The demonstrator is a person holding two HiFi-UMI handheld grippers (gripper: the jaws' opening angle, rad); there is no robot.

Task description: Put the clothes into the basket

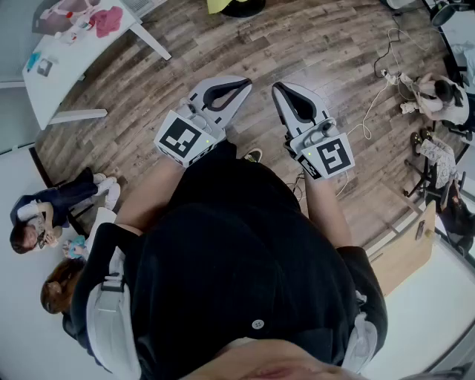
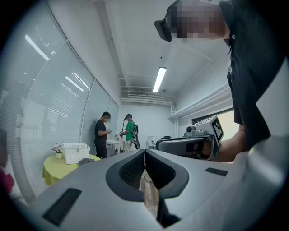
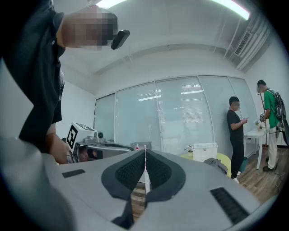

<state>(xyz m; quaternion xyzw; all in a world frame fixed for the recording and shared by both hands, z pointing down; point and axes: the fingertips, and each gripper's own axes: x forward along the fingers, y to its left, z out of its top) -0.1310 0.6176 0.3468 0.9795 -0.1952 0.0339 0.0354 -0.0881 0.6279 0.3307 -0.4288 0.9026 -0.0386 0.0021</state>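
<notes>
The left grey-and-black hand-held gripper is held with its jaws pressed together and nothing between them. The right grey-and-black hand-held gripper is likewise closed and empty. The two are held side by side in the air above a brown wood-plank floor.

One white slatted plastic basket is seen on a round table with a yellow-green cloth, well apart from both, by a glass wall. One dark grey crumpled garment lies just beside the basket. Pink clothes are spread on a second, white table. Two people are seen standing at the far end, a person in black and a person in green.
</notes>
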